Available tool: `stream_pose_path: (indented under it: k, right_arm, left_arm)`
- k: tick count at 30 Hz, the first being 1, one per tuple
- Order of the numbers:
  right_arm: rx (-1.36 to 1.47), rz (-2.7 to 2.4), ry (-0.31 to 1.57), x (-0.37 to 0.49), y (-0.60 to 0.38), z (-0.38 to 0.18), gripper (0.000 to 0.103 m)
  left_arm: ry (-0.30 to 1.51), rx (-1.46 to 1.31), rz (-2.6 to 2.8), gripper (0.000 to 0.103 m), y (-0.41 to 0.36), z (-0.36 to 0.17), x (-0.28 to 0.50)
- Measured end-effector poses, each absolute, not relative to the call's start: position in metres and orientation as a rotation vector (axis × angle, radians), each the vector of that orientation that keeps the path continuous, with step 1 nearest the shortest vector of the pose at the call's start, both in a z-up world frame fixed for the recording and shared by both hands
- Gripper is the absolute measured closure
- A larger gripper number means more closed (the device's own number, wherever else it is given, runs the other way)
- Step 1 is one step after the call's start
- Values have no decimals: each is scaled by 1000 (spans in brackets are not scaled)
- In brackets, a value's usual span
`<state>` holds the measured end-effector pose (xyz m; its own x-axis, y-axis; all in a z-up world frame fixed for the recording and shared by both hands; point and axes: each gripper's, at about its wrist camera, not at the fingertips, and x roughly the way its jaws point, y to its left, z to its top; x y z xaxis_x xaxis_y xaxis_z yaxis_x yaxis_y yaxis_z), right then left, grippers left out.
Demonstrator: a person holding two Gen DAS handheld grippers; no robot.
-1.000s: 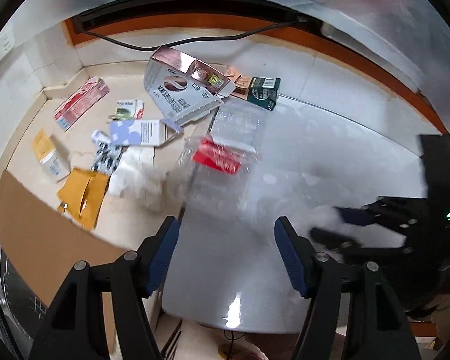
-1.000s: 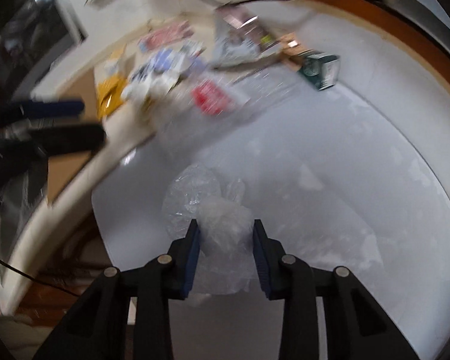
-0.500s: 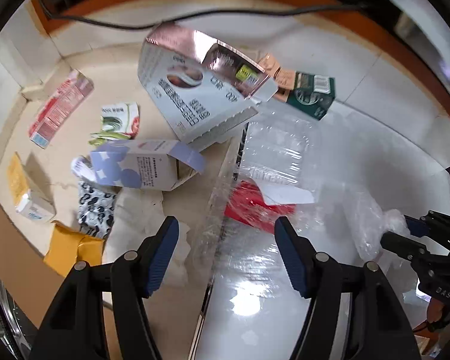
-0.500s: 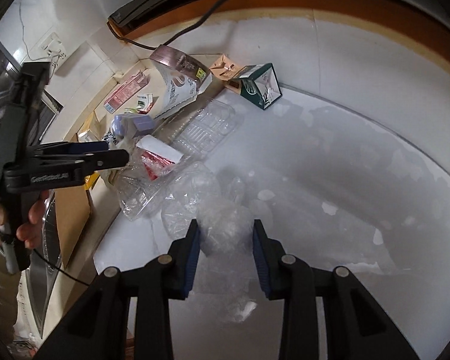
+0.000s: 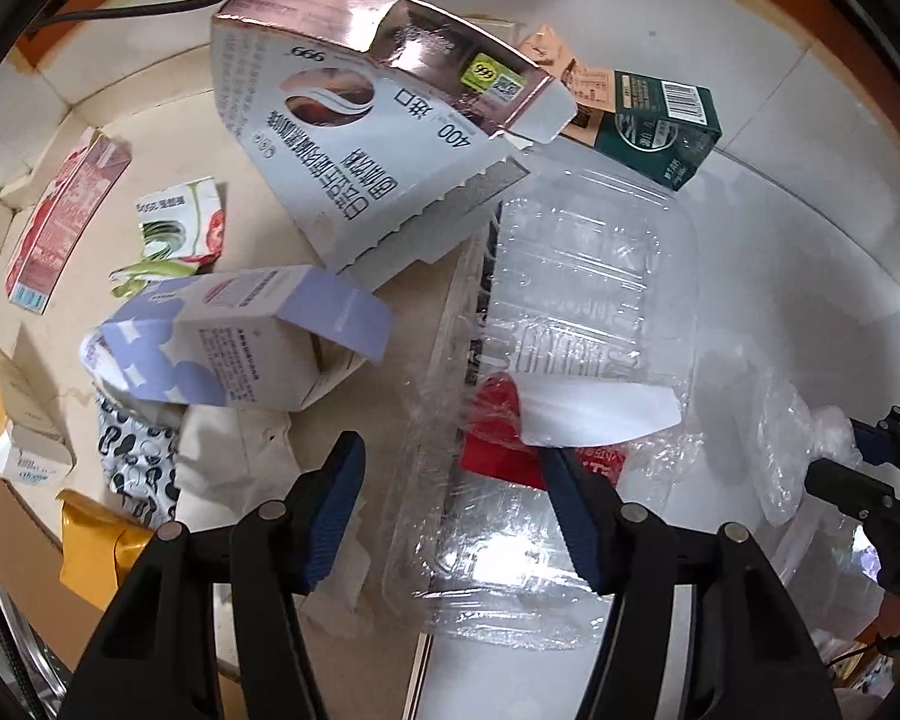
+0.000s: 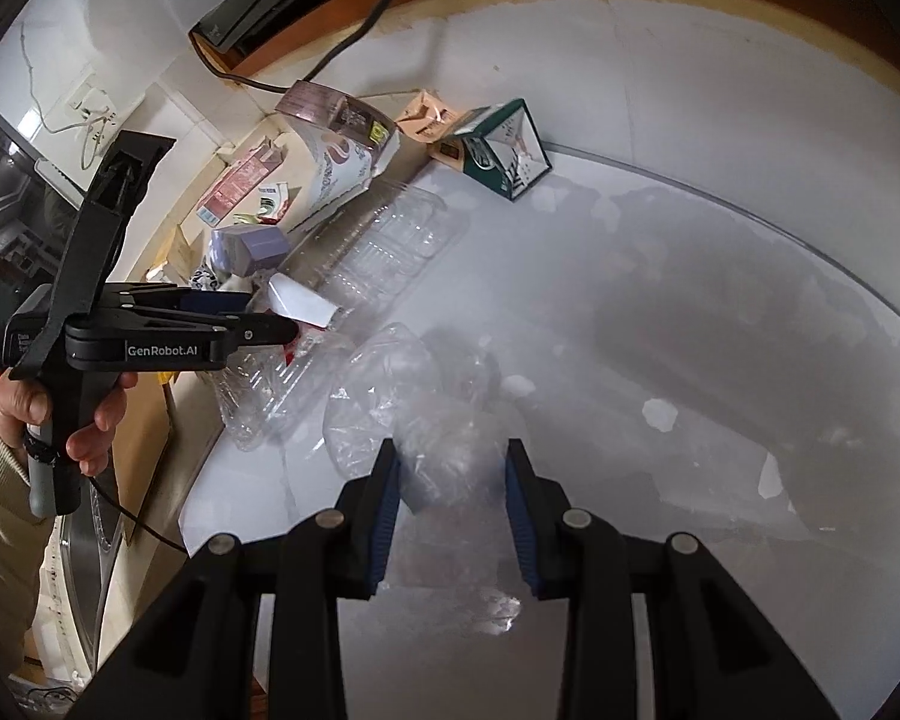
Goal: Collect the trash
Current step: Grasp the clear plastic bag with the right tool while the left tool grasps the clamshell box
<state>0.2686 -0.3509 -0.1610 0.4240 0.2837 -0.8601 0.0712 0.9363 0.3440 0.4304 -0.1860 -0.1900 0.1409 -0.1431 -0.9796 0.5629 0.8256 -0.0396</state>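
1. Your right gripper (image 6: 450,483) has its blue pads pinched on a crumpled clear plastic bag (image 6: 444,450), which bulges out ahead of the fingers over the white tabletop (image 6: 660,276).
2. Your left gripper (image 5: 453,492) points steeply down with its jaws spread; they have just been closing. The near end of a clear plastic clamshell tray (image 5: 570,300) lies between the pads, and you cannot tell whether either pad touches it.
3. Inside the tray lie a white card (image 5: 594,411) and a red label (image 5: 498,456) whose print is too blurred to read.
4. Just behind the tray leans a large white carton with a rose-gold top (image 5: 354,138), printed "999" and "400" among Chinese characters.
5. Beside that carton, right of the tray's far end, stands a dark green box with a barcode (image 5: 660,132).
6. Left of the tray lies a lilac-and-white box (image 5: 210,354), flap open.
7. In the right wrist view, your left hand (image 6: 36,414) grips a handle marked "GenRobot.AI".
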Motion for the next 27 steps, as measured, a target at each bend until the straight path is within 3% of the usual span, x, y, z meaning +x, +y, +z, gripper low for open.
stream_pose_path:
  k: [1, 9, 14, 27]
  right_arm:
    - [357, 135, 1133, 268, -351, -162, 70]
    - [360, 130, 1141, 266, -344, -165, 70]
    - [359, 124, 1134, 260, -339, -163, 70]
    - [357, 57, 1073, 218, -330, -135, 70]
  left_arm:
    - [1345, 369, -539, 57, -186, -191, 430]
    - [1267, 470, -463, 75, -199, -194, 418]
    - [1217, 477, -396, 95, -200, -185, 412]
    - [1136, 396, -542, 101, -177, -108, 338]
